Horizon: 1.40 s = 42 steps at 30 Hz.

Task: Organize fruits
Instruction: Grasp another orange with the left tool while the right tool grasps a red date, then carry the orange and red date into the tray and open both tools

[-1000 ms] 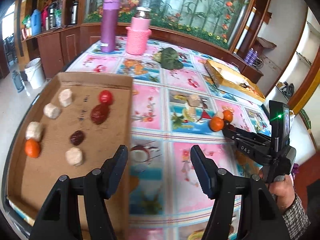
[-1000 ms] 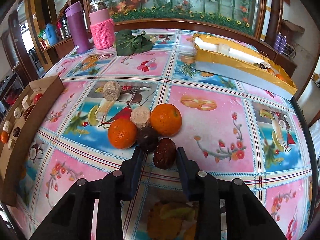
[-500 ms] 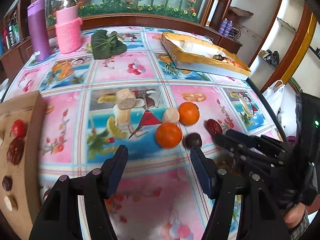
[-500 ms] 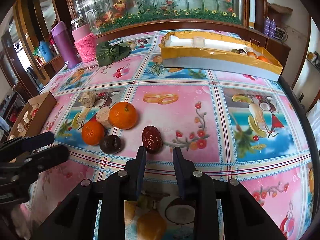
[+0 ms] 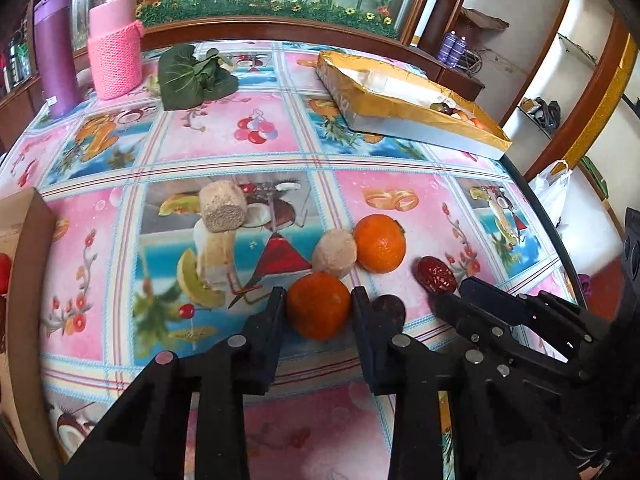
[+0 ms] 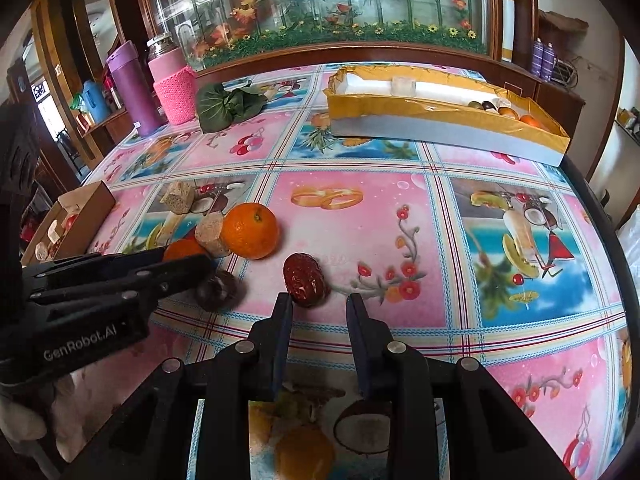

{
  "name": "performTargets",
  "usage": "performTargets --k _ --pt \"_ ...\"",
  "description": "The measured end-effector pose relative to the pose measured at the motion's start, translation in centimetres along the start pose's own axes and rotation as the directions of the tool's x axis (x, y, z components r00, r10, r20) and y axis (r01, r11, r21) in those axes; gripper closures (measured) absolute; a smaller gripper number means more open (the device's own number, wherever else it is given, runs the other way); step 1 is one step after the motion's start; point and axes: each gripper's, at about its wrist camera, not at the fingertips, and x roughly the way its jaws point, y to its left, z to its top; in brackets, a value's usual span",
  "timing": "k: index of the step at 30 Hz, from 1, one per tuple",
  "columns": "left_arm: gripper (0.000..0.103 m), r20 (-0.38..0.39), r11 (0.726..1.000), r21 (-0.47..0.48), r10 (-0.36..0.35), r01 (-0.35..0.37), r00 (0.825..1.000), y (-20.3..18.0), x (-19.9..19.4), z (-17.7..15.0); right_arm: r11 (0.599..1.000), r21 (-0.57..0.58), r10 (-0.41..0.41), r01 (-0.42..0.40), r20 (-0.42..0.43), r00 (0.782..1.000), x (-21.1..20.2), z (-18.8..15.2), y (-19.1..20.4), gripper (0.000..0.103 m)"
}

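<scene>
Left wrist view: my left gripper (image 5: 319, 312) is closing its jaws on the near orange (image 5: 318, 305); the orange sits between the pads, both fingers flush against its sides, on the fruit-print tablecloth (image 5: 224, 136). The orange is round, so no real long axis, and its stem end isn't visible. Just beyond it a beige puffed cake (image 5: 334, 253) touches a second orange (image 5: 380, 243). A dark round fruit (image 5: 389, 309) sits right beside my right-hand finger. The red date (image 5: 437, 274) lies farther right, long axis running diagonally toward my right gripper (image 5: 454, 300), whose tips sit just beside it. A cylindrical cake (image 5: 222, 206) lies on its side, flat end toward the camera. The gold-lined box (image 5: 420, 120) with a few fruits is at the far right, and the cardboard tray (image 5: 28, 280) at the left edge. Right wrist view: my right gripper (image 6: 319, 312) is narrow and holding nothing. The red date (image 6: 304, 279) lies just ahead of my left finger, outside the jaws, with its long axis pointing roughly away from me and slightly tilted. My left gripper (image 6: 188, 262) comes in from the left, covering most of the near orange (image 6: 182, 249). The second orange (image 6: 250, 231) shows its stem dimple facing up.
</scene>
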Motion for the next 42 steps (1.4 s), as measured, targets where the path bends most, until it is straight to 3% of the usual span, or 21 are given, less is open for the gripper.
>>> performTargets --k 3,5,13,16,19,23,25,26,27,35,37,42 --pt "0.072 0.012 1.0 -0.009 0.001 -0.001 1.0 0.4 -1.3 -0.6 1.0 -0.004 -0.005 0.005 0.005 1.0 0.0 -0.1 0.0 0.075" --pt "0.072 0.024 1.0 -0.028 -0.005 0.006 1.0 1.1 -2.7 -1.2 1.0 0.005 0.008 -0.008 0.003 1.0 -0.1 0.0 -0.1 0.083" --pt "0.072 0.086 0.991 -0.132 -0.003 0.014 0.996 5.9 -8.6 -4.3 1.0 -0.013 0.022 -0.022 0.034 0.999 -2.1 -0.8 1.3 0.084" --pt "0.072 0.112 0.982 -0.188 0.013 0.008 0.994 8.0 -10.7 -5.7 0.998 -0.056 -0.012 0.014 0.044 0.999 -2.7 -0.9 2.0 0.083" --pt "0.072 0.132 0.974 -0.228 0.032 -0.001 0.991 9.7 -12.2 -6.8 0.997 -0.049 -0.05 0.052 0.035 0.998 -2.0 -0.1 1.8 0.058" --pt "0.072 0.152 0.961 -0.275 0.075 -0.03 0.986 12.0 -14.4 -8.1 0.997 -0.042 -0.062 0.061 -0.009 0.998 0.5 1.3 1.6 0.056" --pt "0.072 0.156 0.953 -0.297 0.105 -0.055 0.982 13.1 -15.3 -8.7 0.998 -0.042 -0.05 0.049 -0.021 0.999 1.2 1.7 1.8 0.06" --pt "0.072 0.158 0.948 -0.312 0.124 -0.07 0.98 13.9 -15.8 -9.0 0.998 -0.042 -0.054 0.052 -0.028 0.998 1.5 1.8 2.0 0.074" --pt "0.072 0.159 0.942 -0.326 0.138 -0.08 0.978 14.7 -16.2 -9.4 0.998 -0.041 -0.057 0.055 -0.037 0.998 1.8 1.8 2.1 0.078" --pt "0.072 0.146 0.893 -0.429 0.214 -0.134 0.966 20.2 -18.3 -12.0 0.997 -0.036 -0.067 0.067 -0.011 0.998 -1.0 1.0 3.5 0.078" --pt "0.072 0.14 0.887 -0.437 0.234 -0.152 0.962 21.0 -18.5 -12.4 0.998 -0.045 -0.041 0.042 0.006 0.999 -2.3 1.1 4.8 0.078" --pt "0.072 0.107 0.881 -0.404 0.312 -0.246 0.944 21.7 -18.4 -13.2 0.985 -0.125 0.122 -0.119 0.017 0.992 -4.9 1.1 11.5 0.077"
